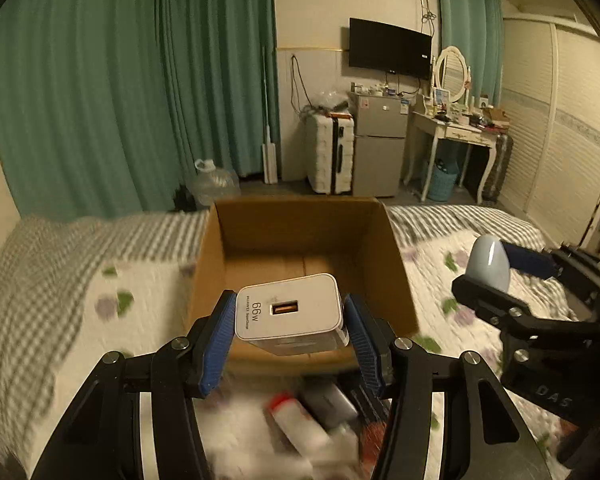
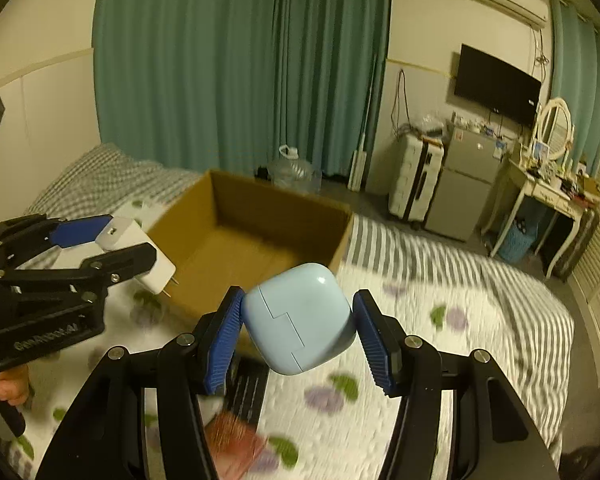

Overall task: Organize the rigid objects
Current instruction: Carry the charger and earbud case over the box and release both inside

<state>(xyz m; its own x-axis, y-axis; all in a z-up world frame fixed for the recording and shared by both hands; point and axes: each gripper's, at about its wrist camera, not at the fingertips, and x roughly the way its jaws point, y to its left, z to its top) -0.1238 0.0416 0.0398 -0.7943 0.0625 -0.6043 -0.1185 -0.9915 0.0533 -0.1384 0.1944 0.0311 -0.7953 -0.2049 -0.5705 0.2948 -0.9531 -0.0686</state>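
Left wrist: one charger [image 1: 291,312], one box [image 1: 300,236]

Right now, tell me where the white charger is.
The white charger is clamped in the left claw, held up at the near edge of the open cardboard box on the bed; the right wrist view shows it at far left.
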